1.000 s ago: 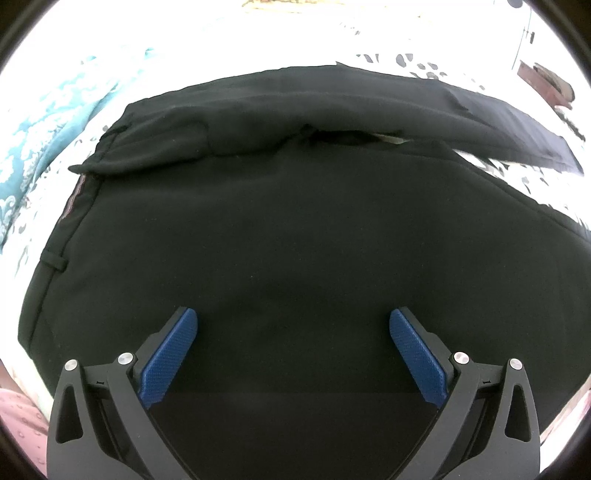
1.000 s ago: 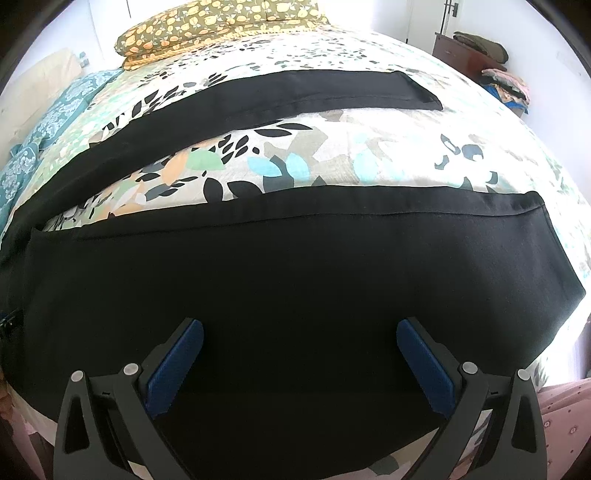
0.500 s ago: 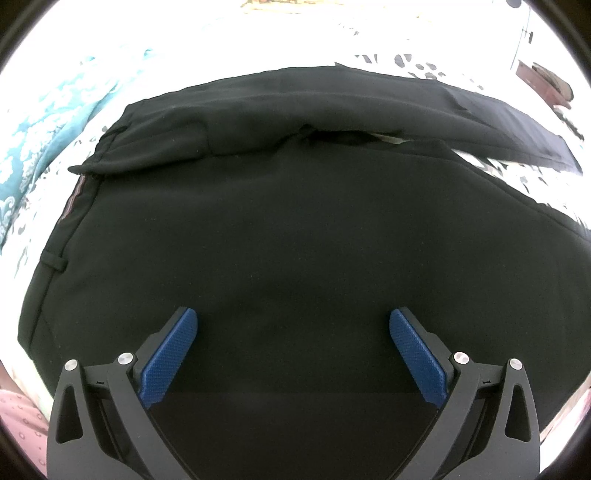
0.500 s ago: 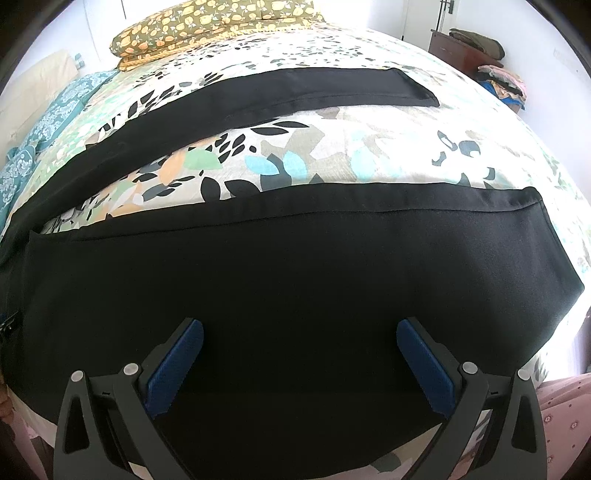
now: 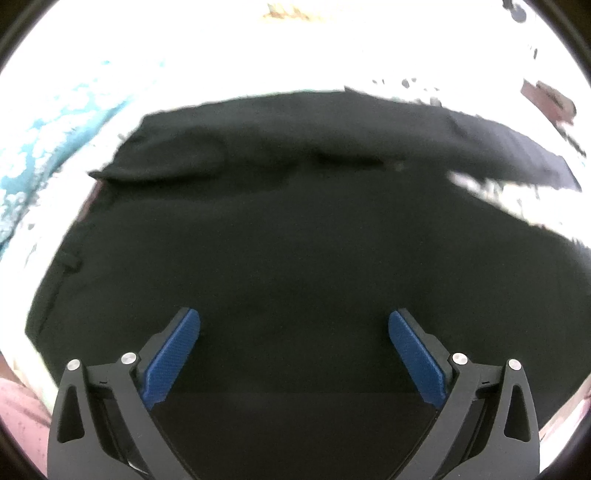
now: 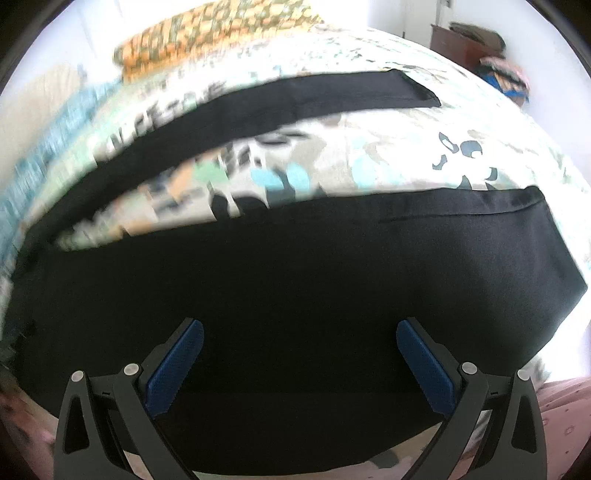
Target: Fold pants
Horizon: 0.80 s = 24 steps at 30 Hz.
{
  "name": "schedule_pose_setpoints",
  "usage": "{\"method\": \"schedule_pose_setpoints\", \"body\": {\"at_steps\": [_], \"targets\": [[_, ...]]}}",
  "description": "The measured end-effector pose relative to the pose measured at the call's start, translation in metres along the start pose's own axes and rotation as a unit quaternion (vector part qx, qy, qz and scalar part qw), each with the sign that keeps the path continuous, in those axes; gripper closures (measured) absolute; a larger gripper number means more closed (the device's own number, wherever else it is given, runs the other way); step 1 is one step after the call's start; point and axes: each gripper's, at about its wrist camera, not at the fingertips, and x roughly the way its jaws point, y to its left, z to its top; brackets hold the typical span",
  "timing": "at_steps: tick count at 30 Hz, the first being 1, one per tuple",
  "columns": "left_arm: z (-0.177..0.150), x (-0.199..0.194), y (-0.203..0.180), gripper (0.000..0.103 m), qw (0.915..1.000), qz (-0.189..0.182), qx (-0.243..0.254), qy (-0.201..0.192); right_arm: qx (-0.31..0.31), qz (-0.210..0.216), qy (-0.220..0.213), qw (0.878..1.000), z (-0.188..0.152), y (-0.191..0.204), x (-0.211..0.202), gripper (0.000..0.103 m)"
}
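1. A bed covered with a white leaf-patterned bedspread (image 6: 388, 162) fills the right wrist view; in the left wrist view it is washed out by glare.
2. The black fabric pants (image 6: 295, 280) lie spread flat on this bedspread, one leg nearest the camera and the other leg (image 6: 295, 99) stretched farther back, a strip of bedspread showing between them. In the left wrist view the waist end of the pants (image 5: 295, 240) fills the middle, with a belt loop at its left edge.
3. A yellow-and-orange patterned pillow (image 6: 207, 33) rests at the far end of the bed, blurred.
4. The left gripper (image 5: 294, 354), black with blue pads, hovers over the pants with its fingers spread wide, holding nothing.
5. The right gripper (image 6: 300, 363) hangs over the near leg, fingers likewise wide apart and empty.
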Motion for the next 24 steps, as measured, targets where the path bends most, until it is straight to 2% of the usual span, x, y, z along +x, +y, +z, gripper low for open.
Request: {"method": "schedule_pose_setpoints", "body": {"at_steps": [4,6,13,18,21,24], "targets": [[0.005,-0.018,-0.005,0.001,0.9986,0.016,0.017,-0.048,0.011,0.007,-0.032,0.999,0.004,-0.001,-0.011,0.0],[0.006,-0.02,-0.008,0.001,0.9976,0.03,0.025,-0.057,-0.002,0.0,-0.041,0.999,0.006,0.003,-0.013,0.0],[0.008,-0.006,-0.007,0.001,0.9986,0.033,0.022,-0.035,-0.04,0.01,-0.041,0.998,0.007,0.02,-0.004,0.0],[0.013,-0.013,0.004,0.001,0.9987,0.023,0.002,-0.045,-0.062,0.009,-0.049,0.997,0.01,0.024,-0.006,0.0],[0.015,-0.013,0.01,0.001,0.9978,0.042,0.001,-0.052,-0.039,0.038,-0.059,0.997,0.024,0.01,-0.01,0.0],[0.018,-0.002,0.022,0.001,0.997,0.065,-0.016,-0.039,-0.023,0.032,-0.065,0.997,0.056,-0.013,-0.006,0.0]]}}
